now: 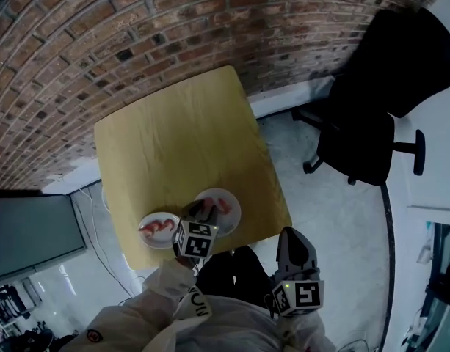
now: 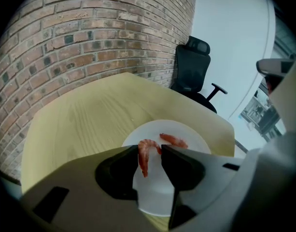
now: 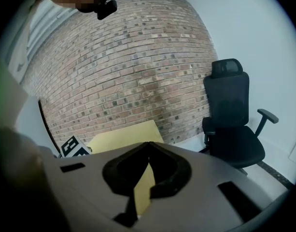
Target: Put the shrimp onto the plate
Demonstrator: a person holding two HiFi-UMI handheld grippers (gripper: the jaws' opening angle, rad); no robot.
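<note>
Two white plates sit at the near edge of the wooden table [image 1: 180, 138]. The left plate [image 1: 146, 238] carries shrimp [image 1: 158, 227]. My left gripper [image 1: 202, 210] hangs over the right plate [image 1: 236, 215], shut on a curled pink shrimp [image 2: 143, 157] that dangles between its jaws [image 2: 149, 148]. Below it, in the left gripper view, the plate [image 2: 152, 192] holds one more shrimp [image 2: 174, 140]. My right gripper [image 1: 288, 235] is off the table's near right corner, and its jaws [image 3: 148, 144] are shut with nothing in them.
A black office chair [image 1: 371, 101] stands on the floor to the right of the table, by the brick wall [image 1: 136, 35]. A dark screen [image 1: 30, 233] lies to the left. The far half of the tabletop is bare wood.
</note>
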